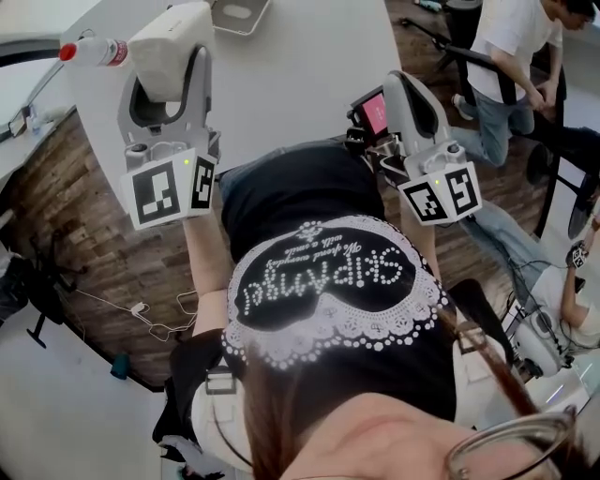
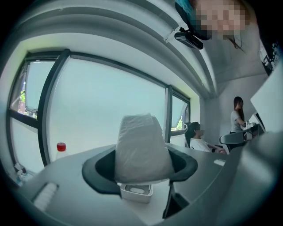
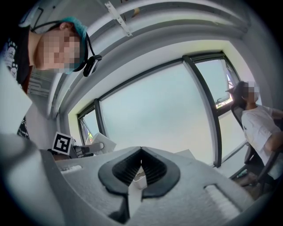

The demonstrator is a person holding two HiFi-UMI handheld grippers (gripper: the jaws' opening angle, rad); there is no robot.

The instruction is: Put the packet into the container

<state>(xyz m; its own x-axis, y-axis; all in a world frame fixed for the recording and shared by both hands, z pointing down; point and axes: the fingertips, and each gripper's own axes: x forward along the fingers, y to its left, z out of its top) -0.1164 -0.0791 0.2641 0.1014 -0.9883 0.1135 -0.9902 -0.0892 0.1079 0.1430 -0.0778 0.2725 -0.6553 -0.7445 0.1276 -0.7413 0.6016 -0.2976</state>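
Observation:
The white packet (image 1: 172,45) is pinched between the jaws of my left gripper (image 2: 140,164), which is held up in front of my chest. In the left gripper view the packet (image 2: 142,148) fills the gap between the dark pads. Just beyond it a small white container (image 2: 136,190) shows on the table; in the head view the container (image 1: 242,13) lies at the top edge. My right gripper (image 3: 140,152) is raised to the right, its ribbed pads meeting at the tips with nothing between them.
The white table (image 1: 300,66) lies ahead of both grippers. A bottle with a red cap (image 1: 94,52) stands at its left end. A person (image 1: 511,66) sits at the far right. Wooden floor and cables (image 1: 141,314) lie to my left.

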